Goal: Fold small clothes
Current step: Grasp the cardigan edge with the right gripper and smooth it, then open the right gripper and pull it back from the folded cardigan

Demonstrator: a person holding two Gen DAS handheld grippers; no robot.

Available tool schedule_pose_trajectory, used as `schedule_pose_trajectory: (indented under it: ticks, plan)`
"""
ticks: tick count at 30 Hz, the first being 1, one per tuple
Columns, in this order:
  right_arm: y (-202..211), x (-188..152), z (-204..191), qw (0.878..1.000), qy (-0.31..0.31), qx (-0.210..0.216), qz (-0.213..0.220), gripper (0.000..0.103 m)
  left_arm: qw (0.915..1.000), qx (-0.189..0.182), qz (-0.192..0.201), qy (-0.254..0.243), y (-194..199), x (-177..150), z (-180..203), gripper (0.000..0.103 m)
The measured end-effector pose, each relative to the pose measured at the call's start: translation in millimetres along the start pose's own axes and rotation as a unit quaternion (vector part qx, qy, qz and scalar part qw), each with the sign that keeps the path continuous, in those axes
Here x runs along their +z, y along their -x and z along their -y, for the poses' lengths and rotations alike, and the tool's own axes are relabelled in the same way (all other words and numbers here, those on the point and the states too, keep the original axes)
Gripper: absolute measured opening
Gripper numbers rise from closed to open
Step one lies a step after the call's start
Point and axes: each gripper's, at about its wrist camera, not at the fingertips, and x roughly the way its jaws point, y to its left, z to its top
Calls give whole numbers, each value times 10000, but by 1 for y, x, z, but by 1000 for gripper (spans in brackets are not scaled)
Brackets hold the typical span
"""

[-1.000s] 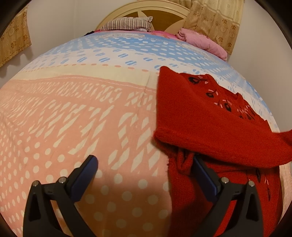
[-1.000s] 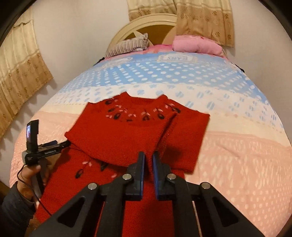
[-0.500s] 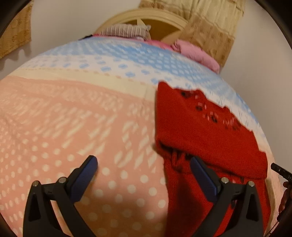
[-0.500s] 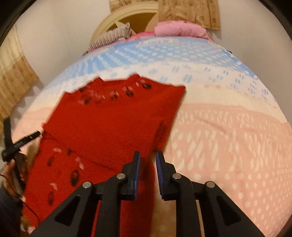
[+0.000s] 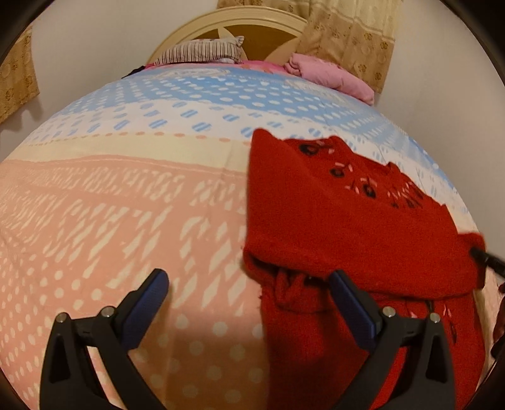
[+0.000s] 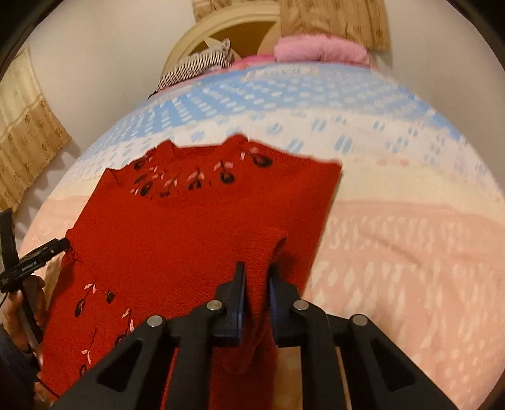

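A red knitted sweater (image 6: 176, 239) with dark embroidered flowers lies flat on the bedspread (image 6: 410, 252), one sleeve folded across its chest (image 5: 347, 227). My right gripper (image 6: 255, 268) stands at the sweater's right edge. Its jaws are closing, and a ridge of red knit fills the narrow gap between the pads. My left gripper (image 5: 249, 280) is wide open just above the bed at the sweater's left edge. Its right finger (image 5: 350, 302) hangs over the red fabric and its left finger (image 5: 145, 302) over bare bedspread. Nothing is gripped there.
The bedspread (image 5: 126, 205) is pink with white marks near me and blue and white further up. A striped pillow (image 5: 202, 52) and pink bedding (image 5: 331, 75) lie by the cream headboard (image 5: 230, 19). Curtains hang on both sides. A hand (image 6: 22, 302) holds the left gripper.
My right gripper has moved right and down along the sweater, parted its jaws briefly, and now has a fold of the knit between them. The left gripper has stayed wide open in about the same place.
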Motion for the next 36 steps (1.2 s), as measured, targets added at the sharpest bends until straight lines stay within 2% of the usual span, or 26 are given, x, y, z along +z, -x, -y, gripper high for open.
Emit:
schedule_pose_trajectory:
  ticks: [2,6,7,8,9,10,13,15,16,19,22,25,28,31,34,36]
  plan:
    - [5,4,5,9997,12,-221,89,10,10000,14,-50,-40,-2,-1,1,103]
    - [-10,5,22,9995,-168,-280,-33,10,9999,111,-91,-84,-4,4,4,103]
    - [-13,3,25,9992,-215,-317,-66,19,9999,113,-48,-67,-2,5,3,103]
    - [-13,1,27,9991,-246,-328,-82,35,9999,97,31,-29,2,6,2,103]
    - [-11,0,27,9990,-271,-346,-49,55,9999,59,157,35,7,9,0,103]
    - [-3,-1,25,9991,-293,-297,84,60,9996,23,273,92,12,11,-2,103]
    - [20,1,8,9984,-118,-317,443,60,9982,-35,542,239,20,20,-7,103]
    - [31,5,-8,9981,14,37,610,60,9988,224,429,110,11,27,-2,103]
    - [32,7,-18,9978,121,317,577,60,9987,332,371,65,5,28,0,103]
    - [20,8,-34,9980,257,444,382,60,9959,903,-86,-28,-25,28,-1,103]
    - [4,0,-35,9984,220,472,203,60,9942,1016,-180,309,-30,24,-20,103]
    - [-14,-18,-28,9986,146,482,-167,60,9955,812,-254,419,-32,20,-30,103]
    - [-13,-33,-33,9983,445,362,-90,60,9955,857,-234,320,-32,17,-26,103]
    - [-5,-31,-31,9988,326,353,46,60,9956,855,-197,339,-31,16,-26,103]
    - [-19,-33,-26,9990,204,374,-136,60,9961,784,-191,368,-30,16,-27,103]
    - [-23,-34,-26,9988,215,416,-107,62,9965,748,-162,348,-28,15,-27,103]
